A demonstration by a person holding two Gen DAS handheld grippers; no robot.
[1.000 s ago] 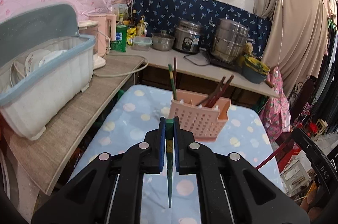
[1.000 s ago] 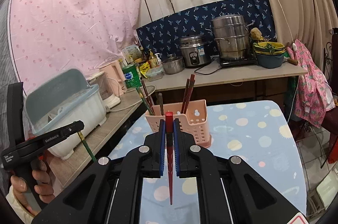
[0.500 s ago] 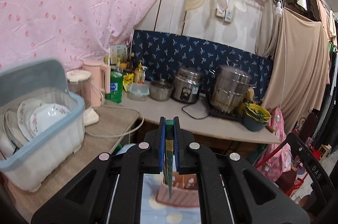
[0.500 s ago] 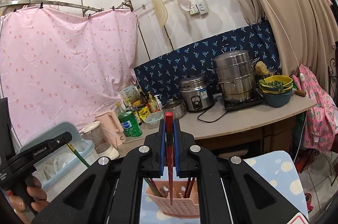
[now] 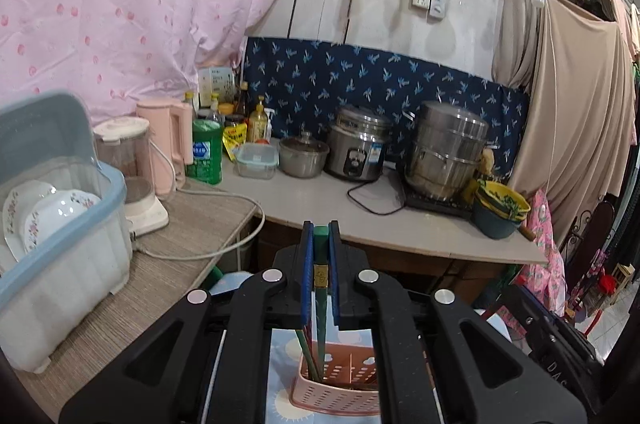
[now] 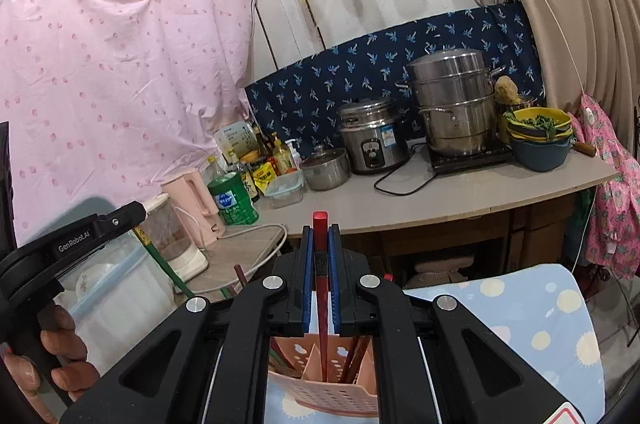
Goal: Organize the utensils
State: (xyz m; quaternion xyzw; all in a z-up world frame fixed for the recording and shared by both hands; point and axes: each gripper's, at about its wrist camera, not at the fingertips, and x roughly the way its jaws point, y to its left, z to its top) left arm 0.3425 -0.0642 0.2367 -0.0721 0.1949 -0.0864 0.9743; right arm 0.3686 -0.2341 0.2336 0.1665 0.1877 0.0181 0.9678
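Several chopsticks already stand in the pink perforated plastic holder (image 5: pixel 340 390), while the left gripper (image 5: pixel 321 244) clenches a green chopstick (image 5: pixel 320 288) and the right gripper (image 6: pixel 321 244) a red chopstick (image 6: pixel 321 288), both hanging above it, not yet dropped in.

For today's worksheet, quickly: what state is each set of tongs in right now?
Left tongs: closed, holding a green chopstick.
Right tongs: closed, holding a red chopstick.

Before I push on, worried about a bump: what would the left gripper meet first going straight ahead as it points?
Probably the counter's front edge; the left gripper points there, though depth is unclear.
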